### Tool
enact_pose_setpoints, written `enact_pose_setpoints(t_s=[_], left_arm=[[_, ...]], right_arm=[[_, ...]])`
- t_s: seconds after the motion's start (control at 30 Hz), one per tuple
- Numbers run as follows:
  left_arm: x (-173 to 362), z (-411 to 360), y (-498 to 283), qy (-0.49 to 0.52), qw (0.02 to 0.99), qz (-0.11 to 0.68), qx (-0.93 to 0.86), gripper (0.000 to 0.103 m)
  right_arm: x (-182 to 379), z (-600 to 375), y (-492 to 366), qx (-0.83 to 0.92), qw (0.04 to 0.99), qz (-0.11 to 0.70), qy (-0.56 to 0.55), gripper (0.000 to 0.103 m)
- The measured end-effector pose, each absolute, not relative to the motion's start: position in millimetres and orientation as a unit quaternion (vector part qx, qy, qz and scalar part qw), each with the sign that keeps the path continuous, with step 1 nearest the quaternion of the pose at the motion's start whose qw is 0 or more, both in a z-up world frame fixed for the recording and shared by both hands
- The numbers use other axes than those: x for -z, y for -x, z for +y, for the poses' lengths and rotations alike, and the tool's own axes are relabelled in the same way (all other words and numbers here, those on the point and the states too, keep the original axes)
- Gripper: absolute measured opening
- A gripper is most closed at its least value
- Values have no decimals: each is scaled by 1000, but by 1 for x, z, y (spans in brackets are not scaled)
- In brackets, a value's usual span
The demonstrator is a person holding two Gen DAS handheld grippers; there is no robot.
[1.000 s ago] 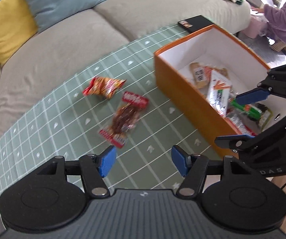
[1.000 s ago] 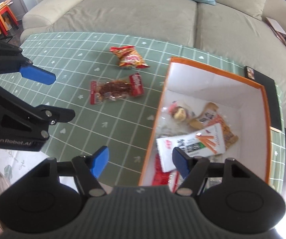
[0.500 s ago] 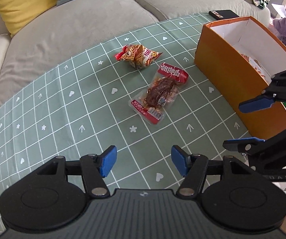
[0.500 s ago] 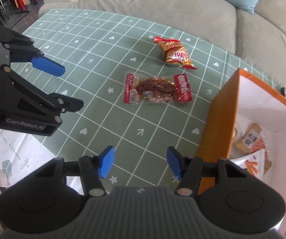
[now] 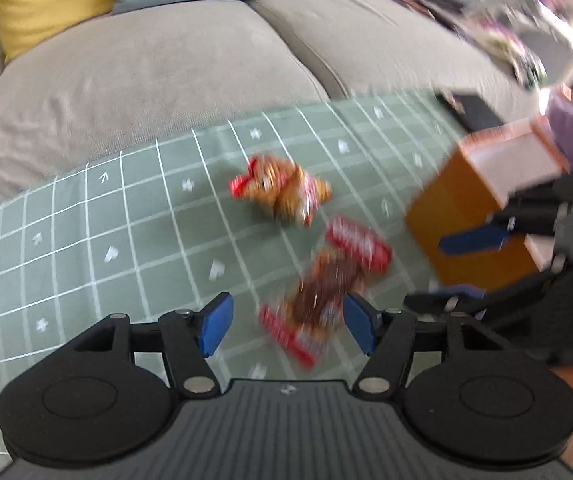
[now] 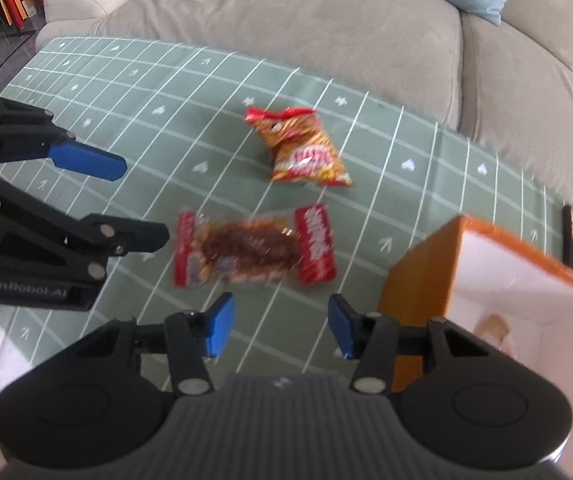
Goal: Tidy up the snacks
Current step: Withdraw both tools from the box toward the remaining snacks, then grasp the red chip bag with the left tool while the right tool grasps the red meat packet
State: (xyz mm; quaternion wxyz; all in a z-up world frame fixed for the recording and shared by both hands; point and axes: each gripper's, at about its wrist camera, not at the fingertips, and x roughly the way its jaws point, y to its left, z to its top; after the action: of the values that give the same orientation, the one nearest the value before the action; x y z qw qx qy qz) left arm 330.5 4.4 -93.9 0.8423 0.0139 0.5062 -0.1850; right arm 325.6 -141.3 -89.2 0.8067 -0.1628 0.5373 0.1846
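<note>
Both grippers hover over the green grid tablecloth (image 6: pixel 134 92) with nothing in them. Left gripper (image 5: pixel 286 322) stands open right above the long red-ended meat snack pack (image 6: pixel 254 250). Right gripper (image 6: pixel 280 326) is open too, jaws just been closing on air. Chip bag (image 6: pixel 300 152) lies just beyond, orange box (image 6: pixel 418 280) to the right.

light: bright daylight | blur: heavy motion smear, left view | edges: fisheye-bent, perhaps soft

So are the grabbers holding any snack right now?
No. Both the left gripper and right gripper have empty jaws; the meat snack packet and chip bag lie on the table.
</note>
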Motion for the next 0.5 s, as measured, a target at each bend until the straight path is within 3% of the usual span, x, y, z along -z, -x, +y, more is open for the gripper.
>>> enact_pose_setpoints(t_s=[0.1,0.5], left_arm=[[100,2,-359,29,844,510,164,84],[154,-16,-423,135,838,519,99,87]], right_arm=[[92,-141,-351,-184,807,535,169,42],[113,-133,-401,-190,801,526,212,38]])
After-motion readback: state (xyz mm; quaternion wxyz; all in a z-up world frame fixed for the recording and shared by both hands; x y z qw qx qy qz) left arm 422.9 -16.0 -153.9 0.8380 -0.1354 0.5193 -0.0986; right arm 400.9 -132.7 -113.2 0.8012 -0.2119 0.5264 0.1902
